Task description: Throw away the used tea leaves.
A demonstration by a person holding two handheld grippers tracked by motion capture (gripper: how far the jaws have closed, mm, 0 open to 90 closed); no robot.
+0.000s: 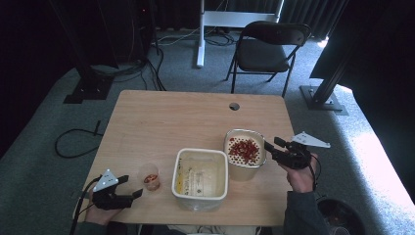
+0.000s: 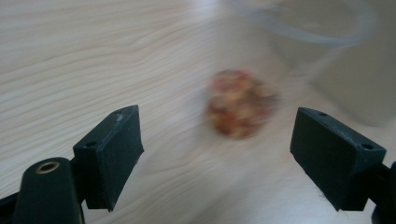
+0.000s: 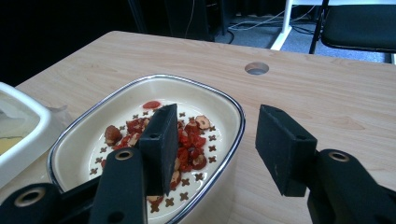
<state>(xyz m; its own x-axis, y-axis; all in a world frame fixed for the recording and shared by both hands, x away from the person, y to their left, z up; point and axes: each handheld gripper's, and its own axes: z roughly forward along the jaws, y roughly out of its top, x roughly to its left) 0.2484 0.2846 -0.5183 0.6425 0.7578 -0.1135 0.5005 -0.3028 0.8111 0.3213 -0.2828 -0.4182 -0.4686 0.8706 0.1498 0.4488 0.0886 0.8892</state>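
- Now, at the right of the high view, the right gripper stands with its jaws parted around the near rim of the oval dish; its own view shows one jaw inside the wall over the contents and the other outside, with a clear gap either side of the rim, so nothing is gripped yet.
- Inside that dish, red dried fruit pieces lie heaped on a cream floor printed with small crosses, at centre-left of the right gripper view.
- Judged from this pose, the step in hand looks like taking the dish by its rim: the jaws would do well to close squarely on the wall, deep enough not to slip, and to lift level so the fruit stays put.
- Behind it, the right hand comes in from the lower right of the high view, forearm angled up and leftward toward the dish.
- Meanwhile the left gripper, at the lower left of the high view, is wide open and empty, pointed at a small clear cup of reddish pieces just ahead of its jaws; that cup is blurred in the left gripper view.
- Between the two, a white square tub sits on the counter, just beside the dish.
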